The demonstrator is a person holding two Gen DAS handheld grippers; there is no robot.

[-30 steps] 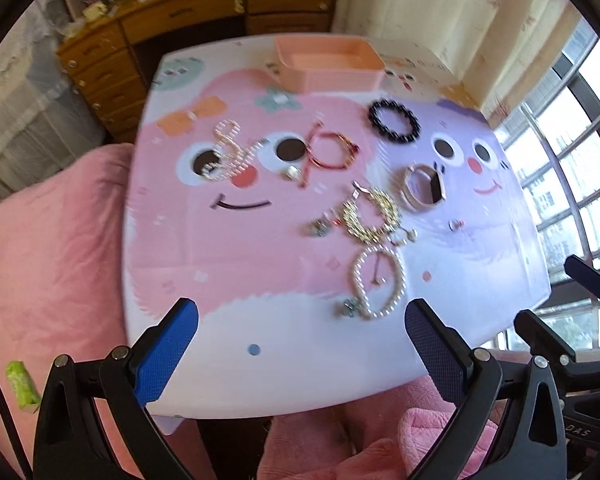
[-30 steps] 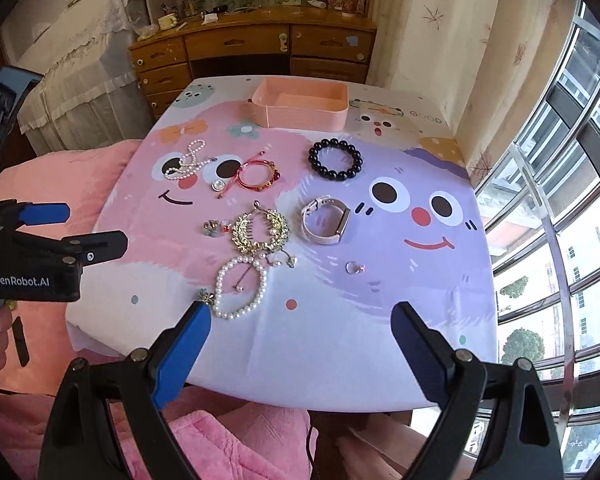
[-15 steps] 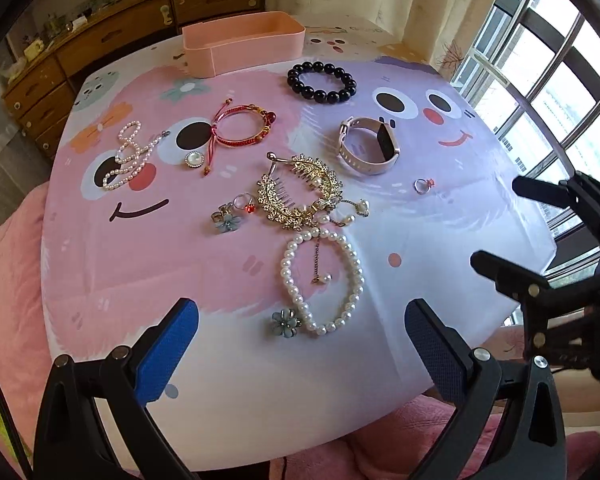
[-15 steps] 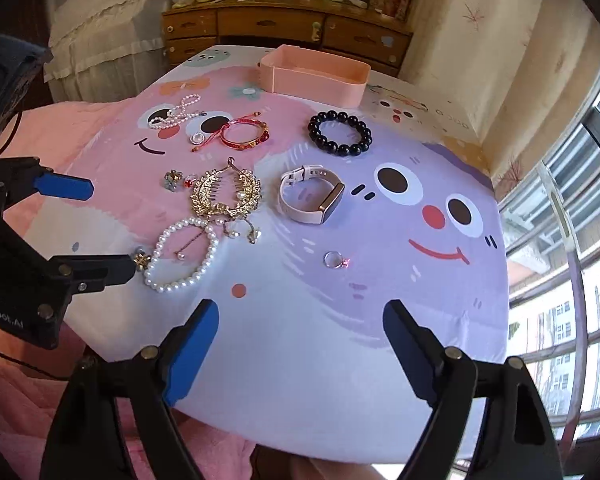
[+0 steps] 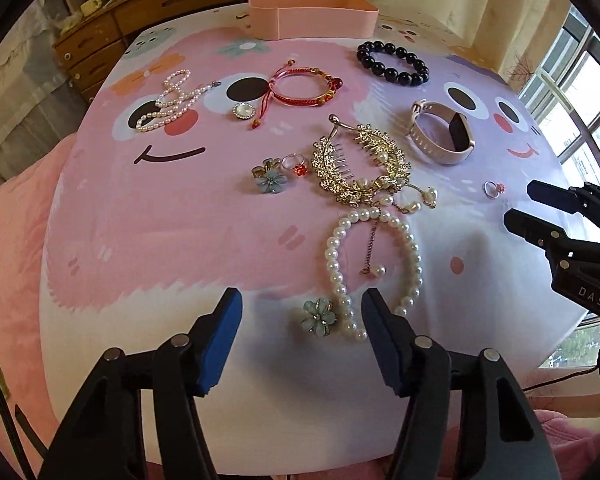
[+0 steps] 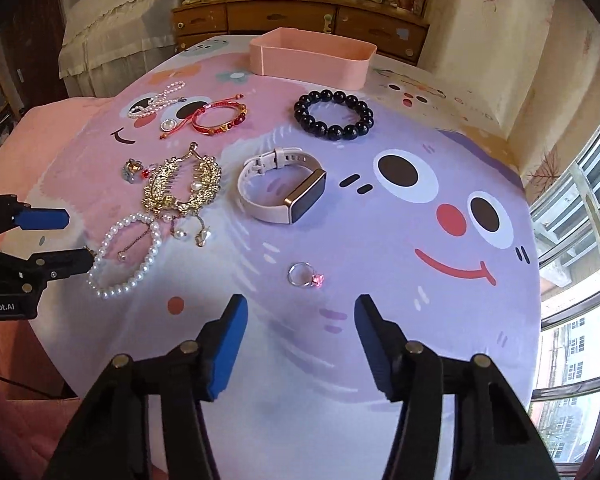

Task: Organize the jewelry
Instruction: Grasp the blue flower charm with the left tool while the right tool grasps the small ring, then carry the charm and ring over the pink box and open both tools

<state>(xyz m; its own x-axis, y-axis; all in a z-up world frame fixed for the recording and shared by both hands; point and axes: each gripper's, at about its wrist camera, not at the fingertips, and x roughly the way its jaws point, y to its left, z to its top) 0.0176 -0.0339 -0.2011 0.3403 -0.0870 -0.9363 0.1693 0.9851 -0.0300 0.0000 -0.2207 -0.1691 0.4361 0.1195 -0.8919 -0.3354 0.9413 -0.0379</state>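
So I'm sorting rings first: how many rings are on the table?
3 visible: pink-stone ring alone near the right gripper; red-stone ring and blue-flower ring side by side left of the gold hair comb. Others may be hidden.

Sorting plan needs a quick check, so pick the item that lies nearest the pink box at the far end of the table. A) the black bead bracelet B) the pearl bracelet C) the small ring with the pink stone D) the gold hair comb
A: the black bead bracelet lies just in front of the pink box, while the comb, the pearl bracelet and the ring lie farther toward the near edge.
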